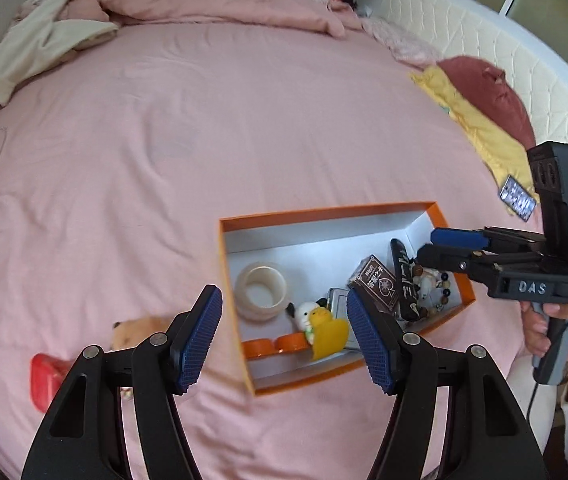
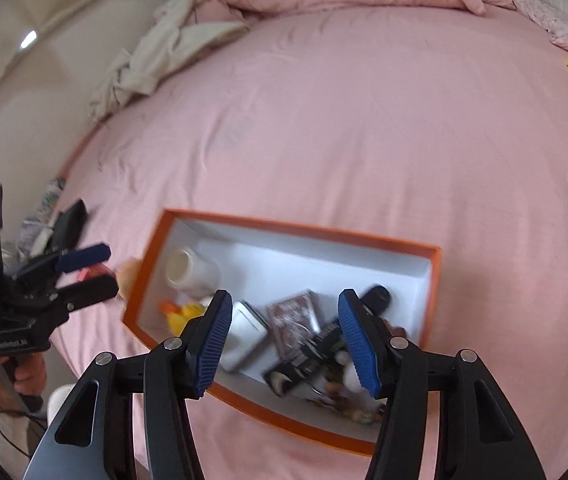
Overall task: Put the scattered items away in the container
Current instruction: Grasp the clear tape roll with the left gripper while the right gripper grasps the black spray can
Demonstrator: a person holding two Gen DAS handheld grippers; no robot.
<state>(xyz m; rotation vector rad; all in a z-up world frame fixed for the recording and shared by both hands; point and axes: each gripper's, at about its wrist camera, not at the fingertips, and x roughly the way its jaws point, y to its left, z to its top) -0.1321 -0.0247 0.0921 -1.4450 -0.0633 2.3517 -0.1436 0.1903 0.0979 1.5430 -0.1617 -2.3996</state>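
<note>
Below both grippers' empty, parted jaws, the orange box [image 1: 324,213] holds the items.

The box [image 1: 324,211] is orange outside, white inside; the bedsheet [image 1: 204,140] pink; the duck toy [image 1: 326,330] yellow; the gripper pads [image 1: 200,340] ribbed blue.

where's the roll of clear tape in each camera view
Left wrist: the tape roll lies in the orange box's left end, just beyond the left gripper, beside the yellow duck toy.
Right wrist: the roll shows blurred in the box's far left corner, left of the right gripper.
Shared landmark: the orange box's rim.
</note>
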